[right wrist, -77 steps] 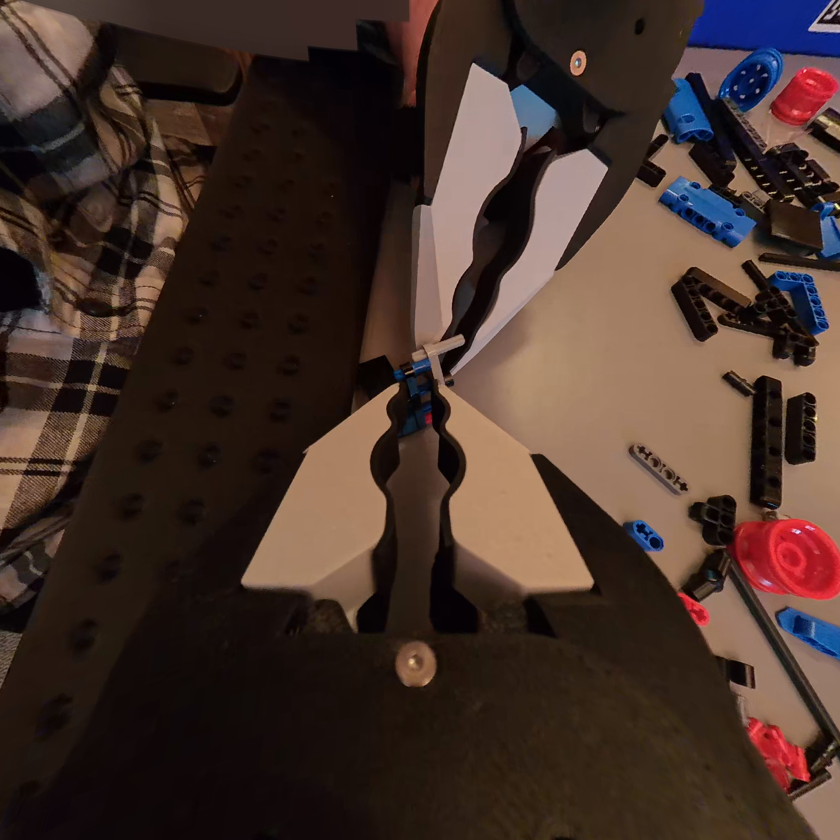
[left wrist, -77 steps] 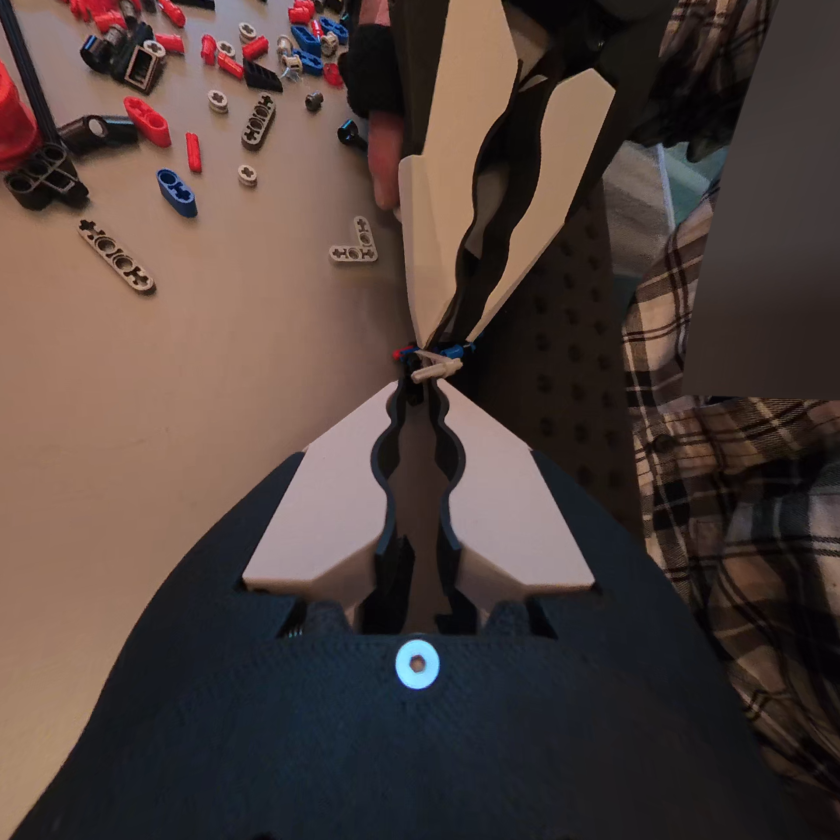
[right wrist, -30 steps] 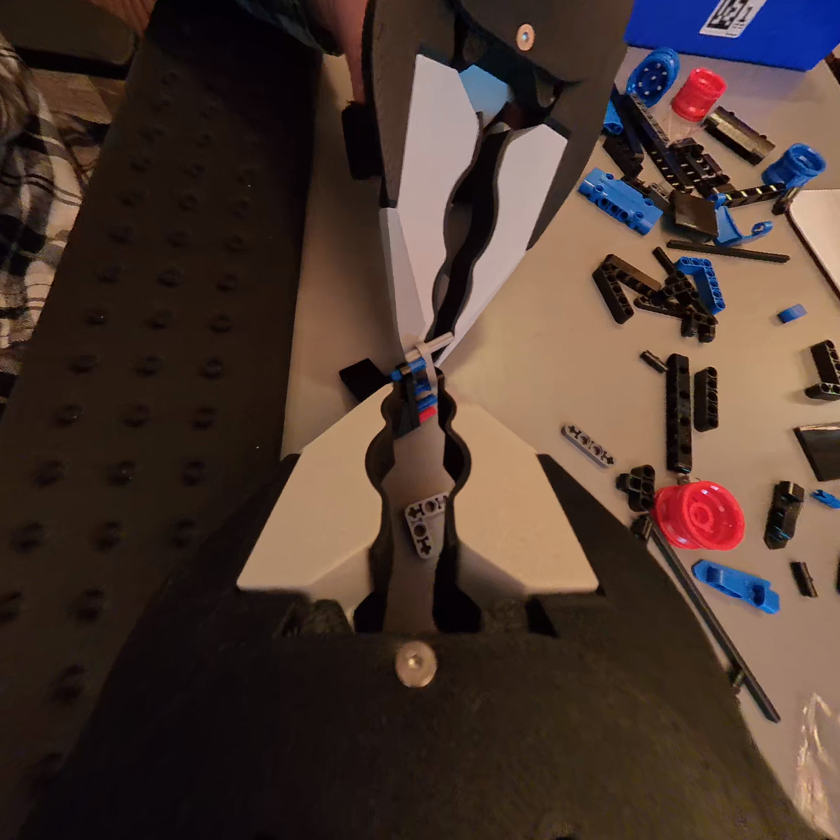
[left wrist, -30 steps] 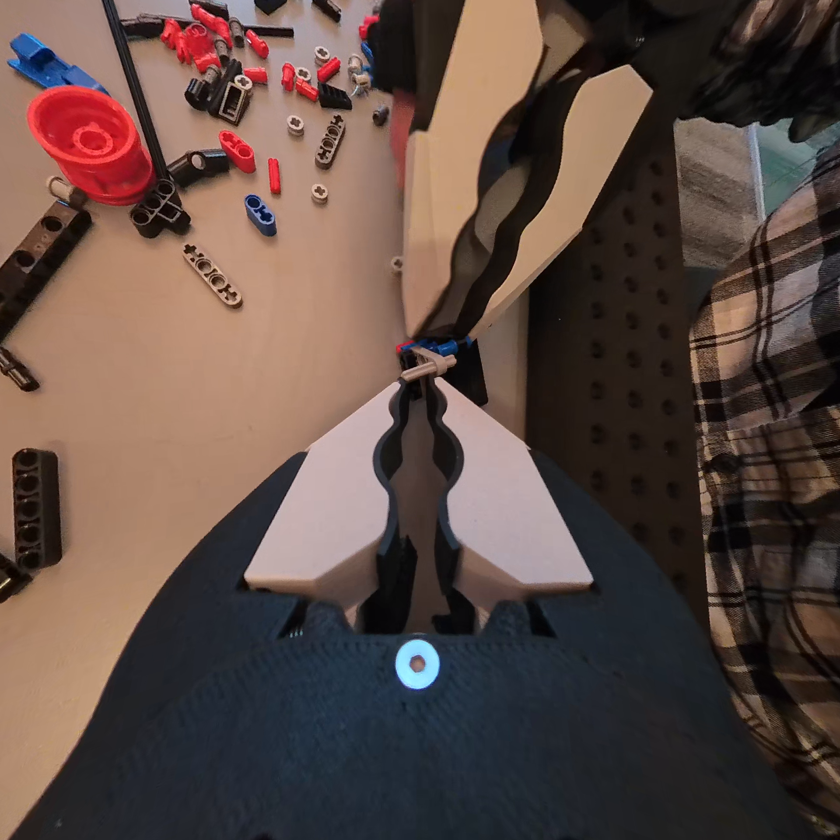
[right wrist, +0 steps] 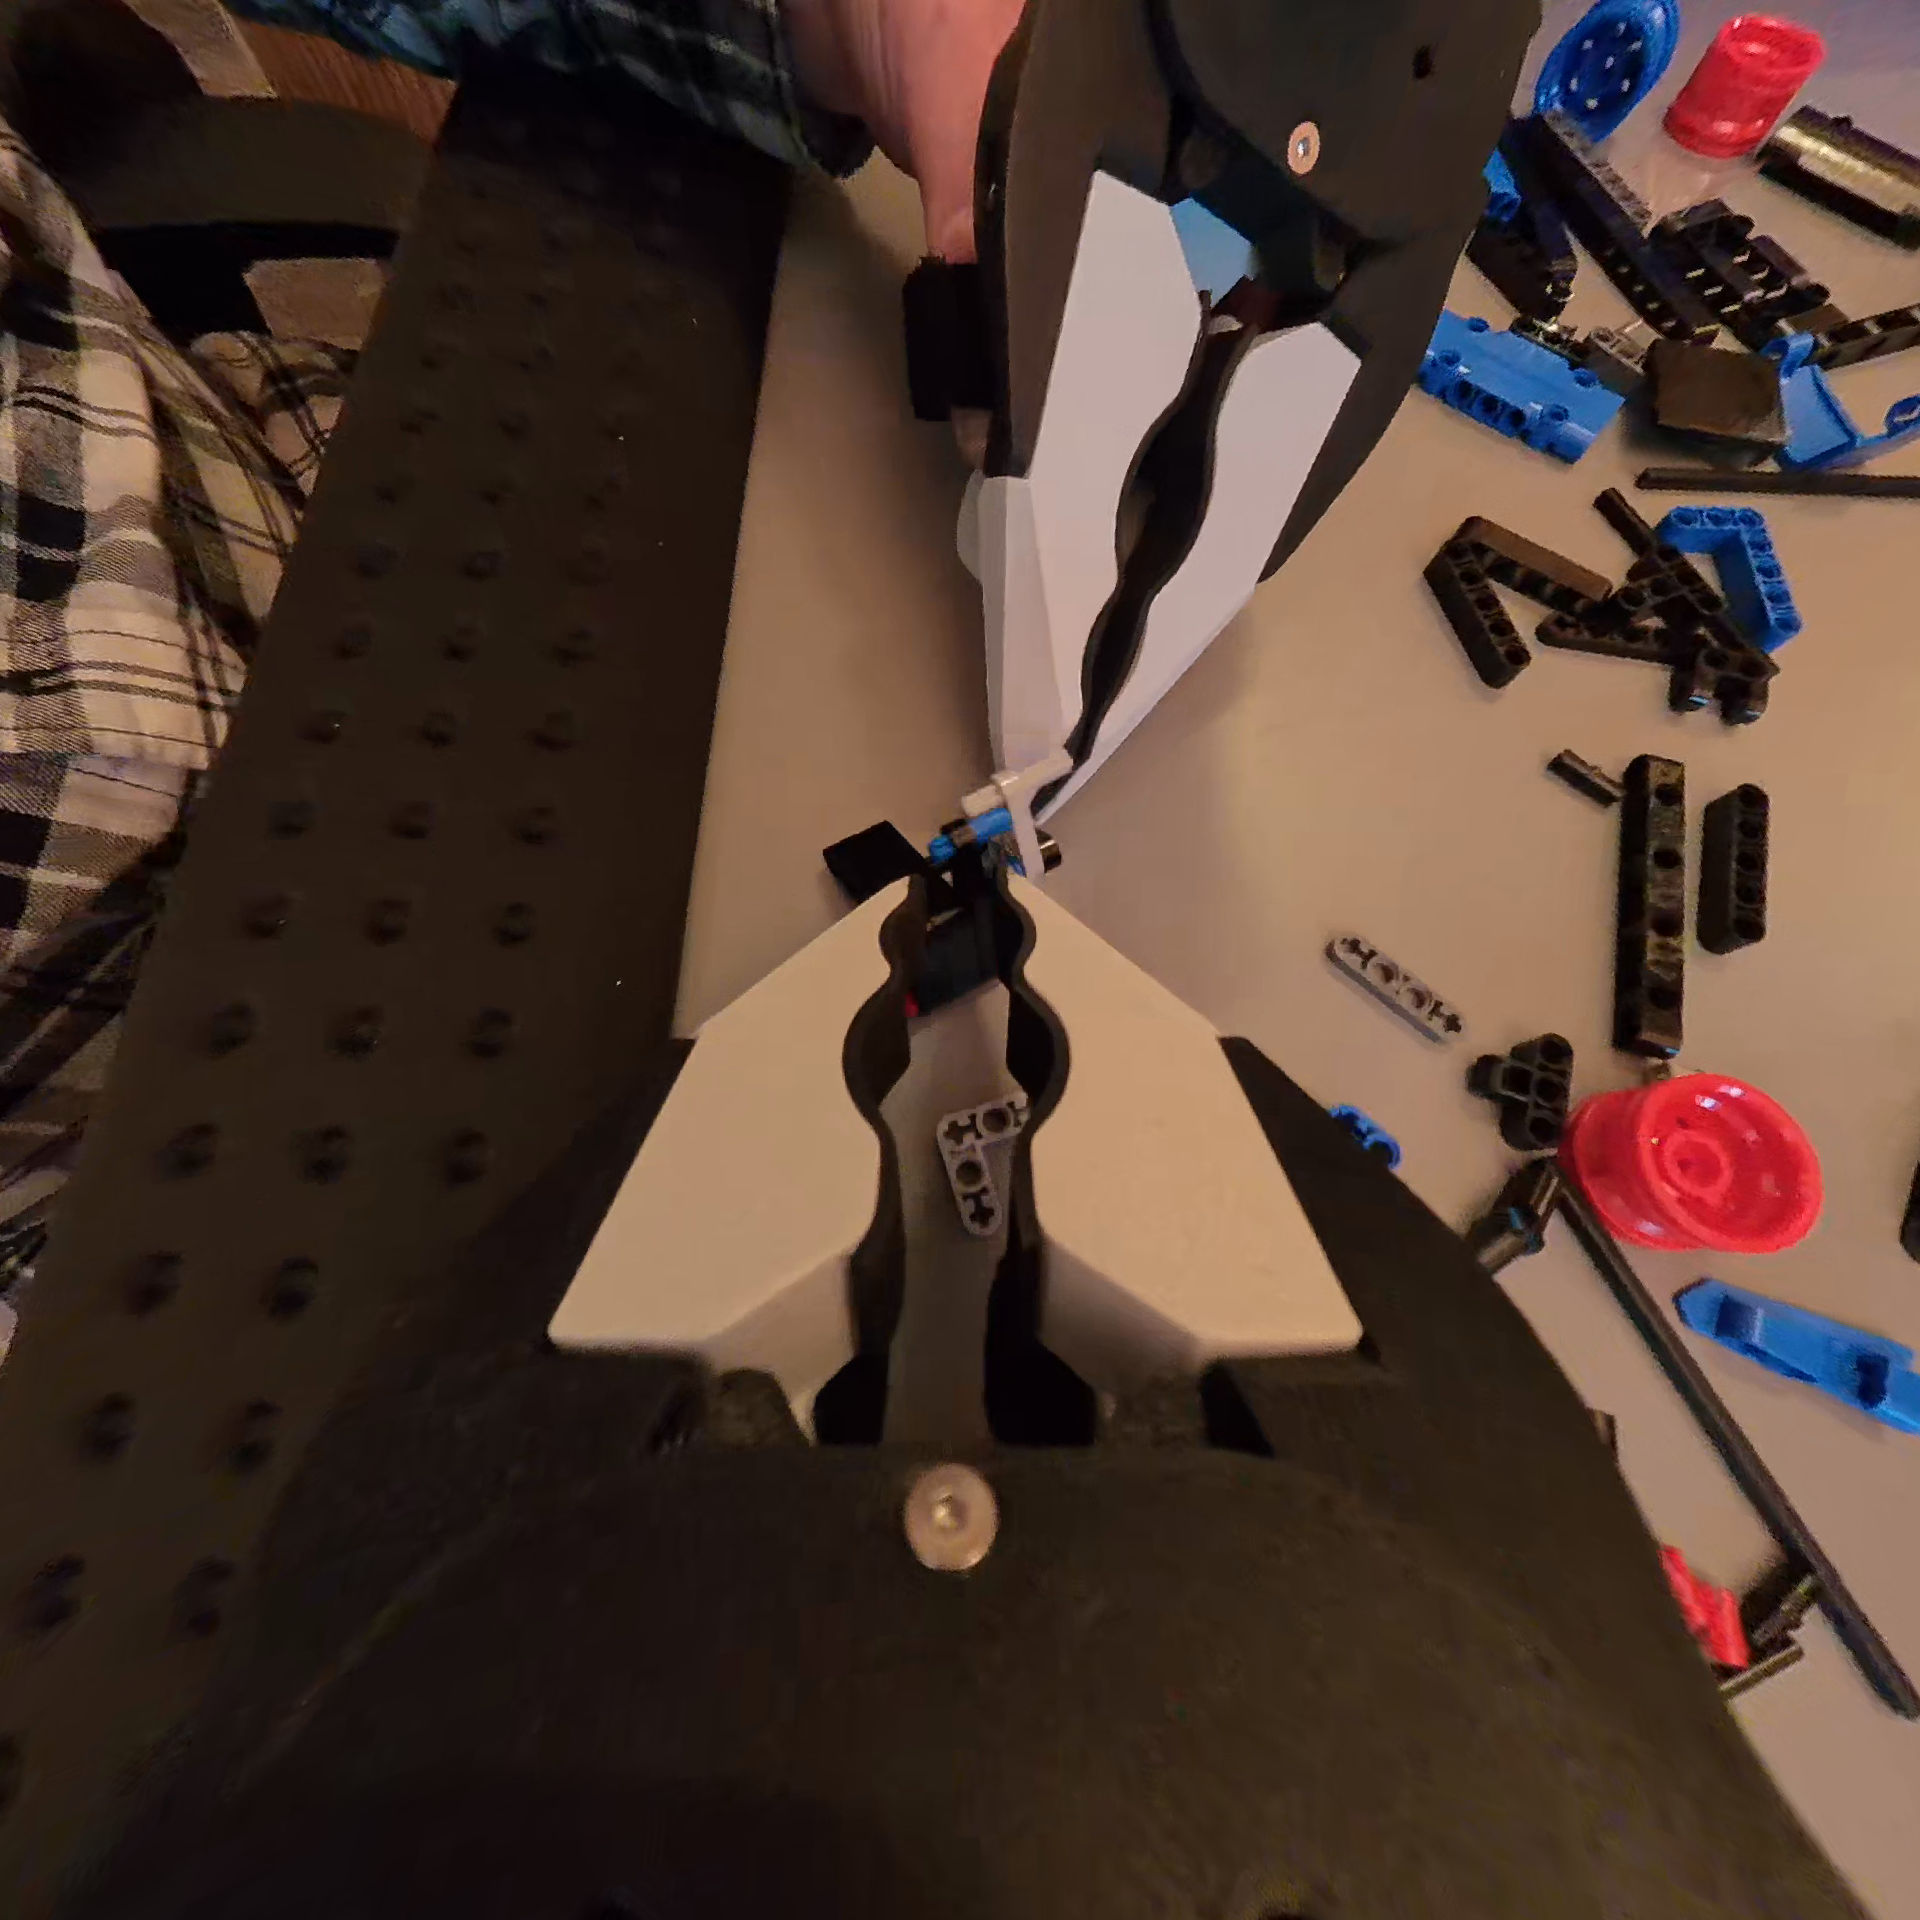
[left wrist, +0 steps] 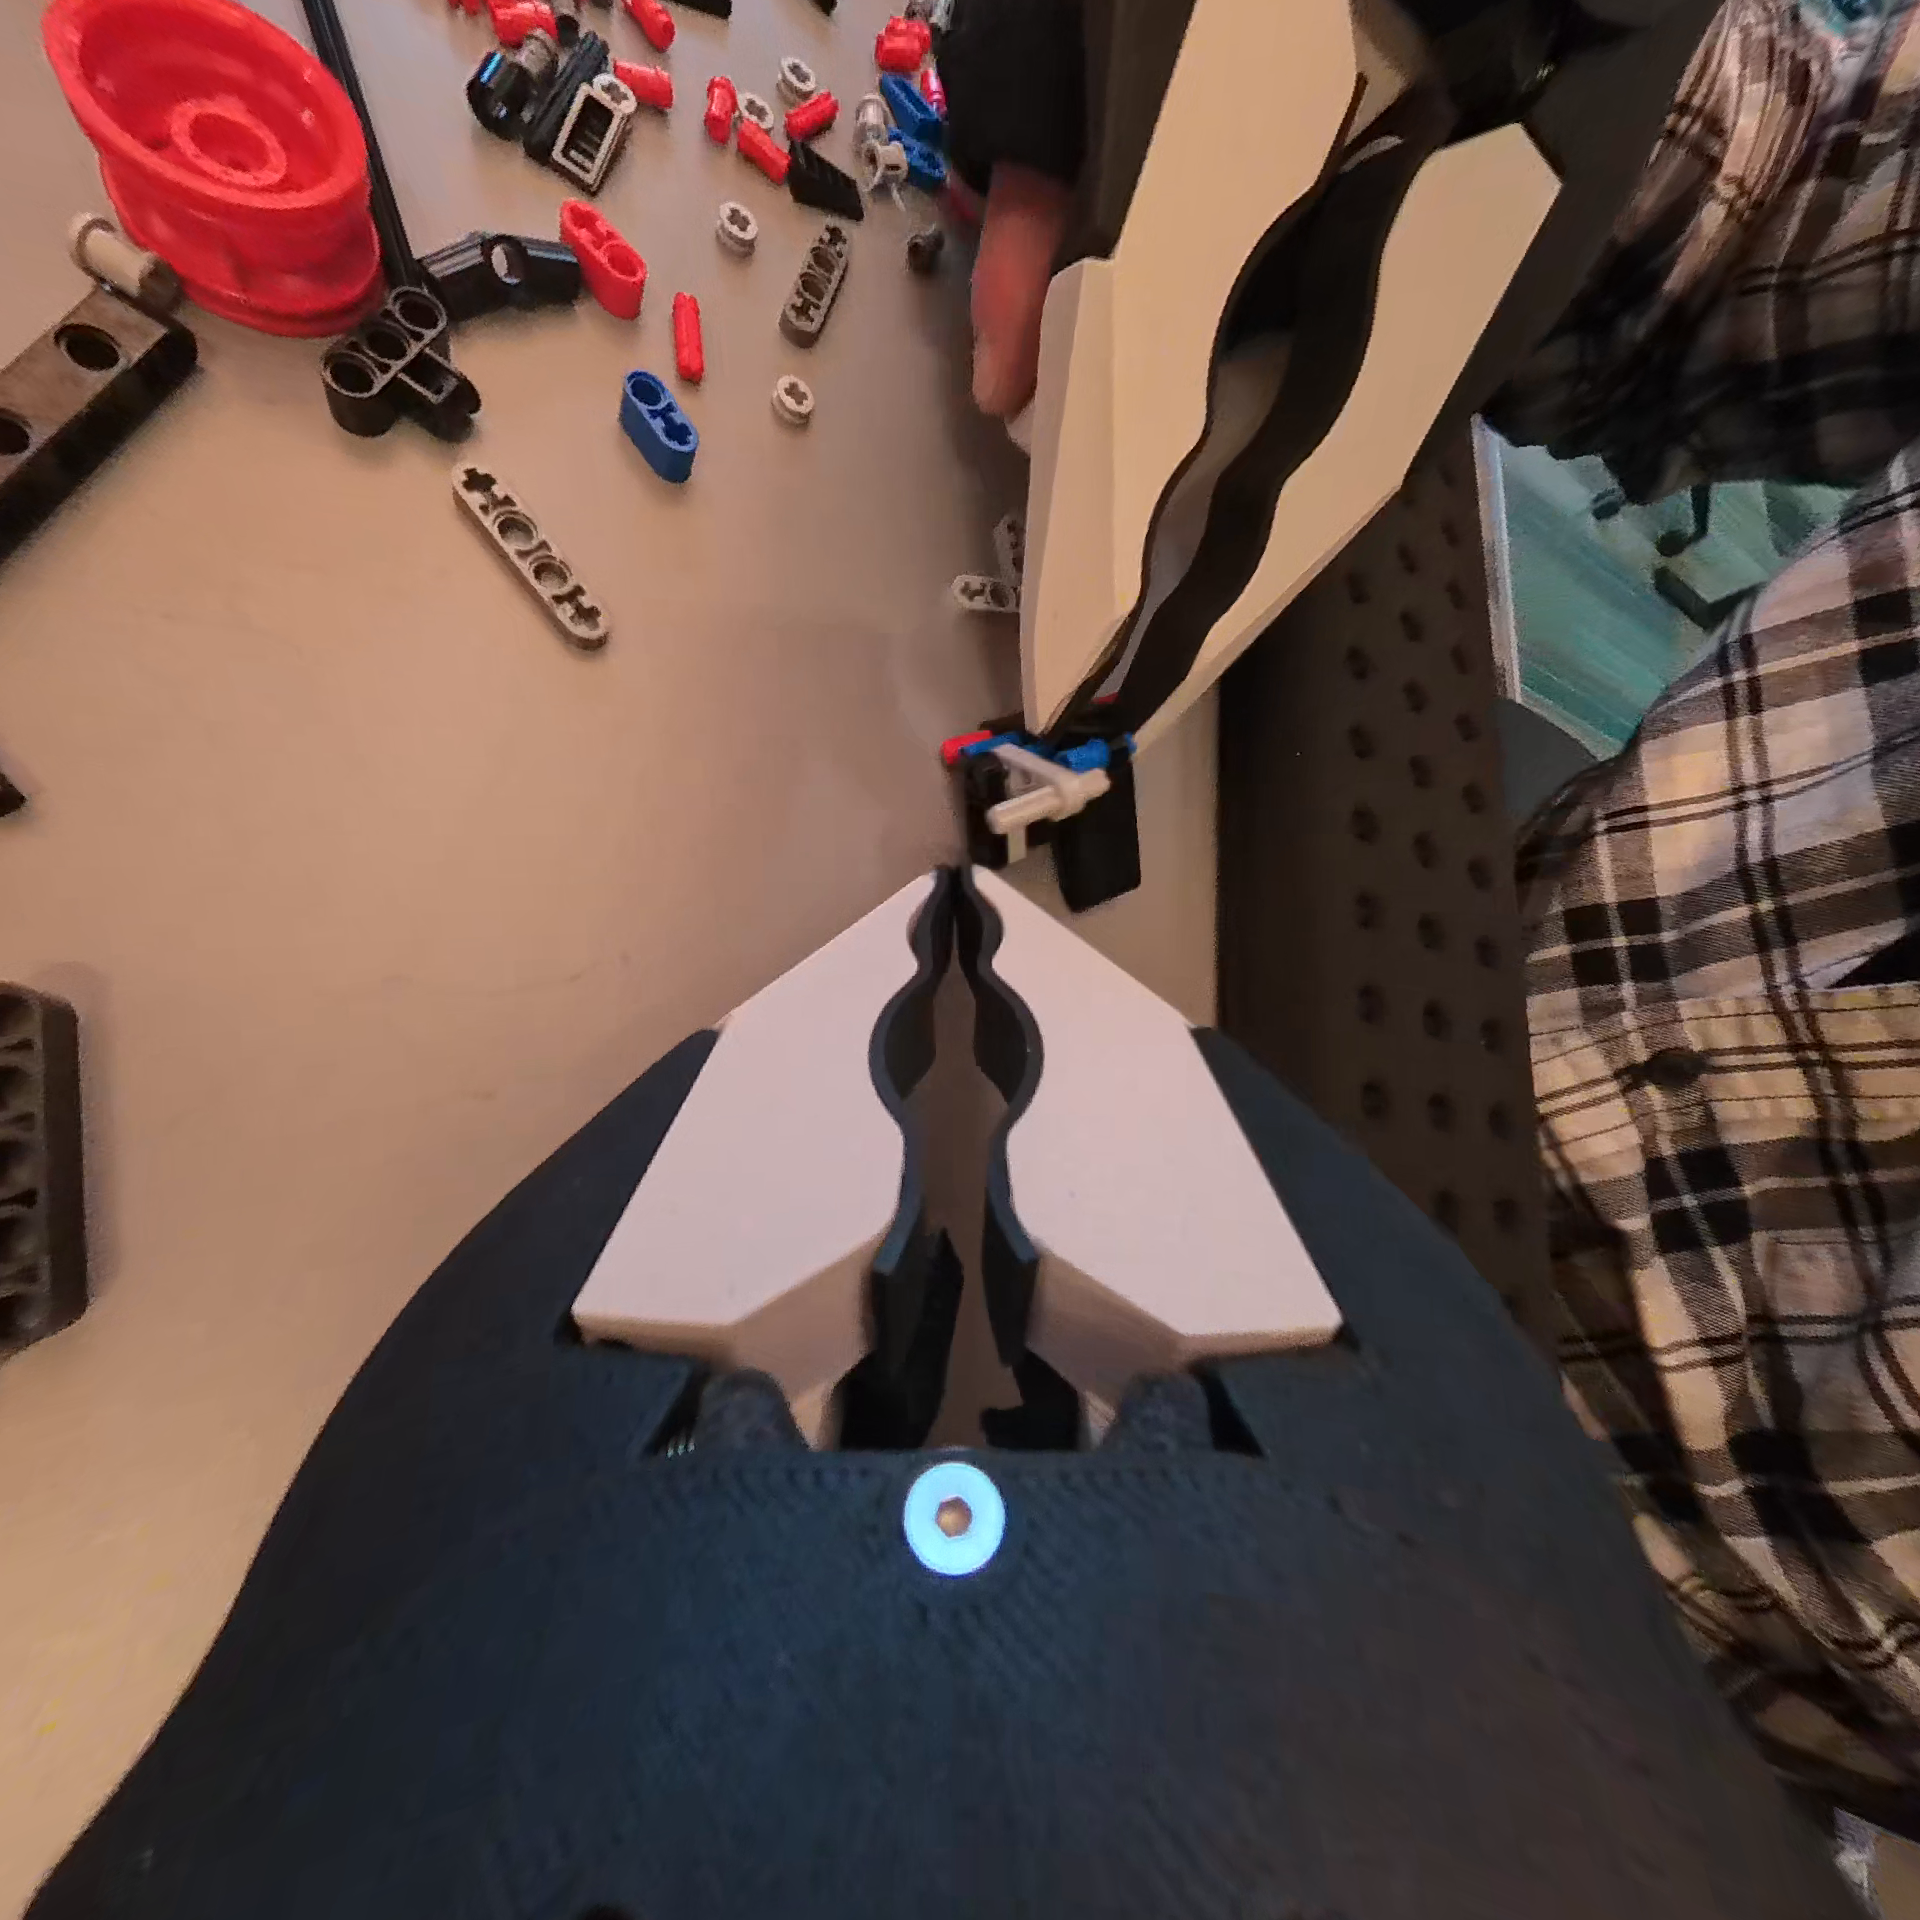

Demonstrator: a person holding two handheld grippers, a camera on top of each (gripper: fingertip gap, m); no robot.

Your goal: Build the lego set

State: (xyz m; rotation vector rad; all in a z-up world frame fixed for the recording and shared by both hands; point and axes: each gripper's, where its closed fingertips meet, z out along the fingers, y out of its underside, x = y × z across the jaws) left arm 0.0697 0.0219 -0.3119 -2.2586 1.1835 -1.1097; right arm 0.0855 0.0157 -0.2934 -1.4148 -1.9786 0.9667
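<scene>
My right tool (right wrist: 961, 899) was clamped on the small black-and-blue assembly (right wrist: 951, 935), held above the tabletop (left wrist: 520, 831) edge. My left tool (left wrist: 954, 883) was pinched together, empty, its tip just short of the light grey connector (left wrist: 1039, 800) that stuck out. Risk as I judged it: a nudge could pop the connector loose or twist the assembly in that narrow grip, dropping it among the loose parts.
</scene>
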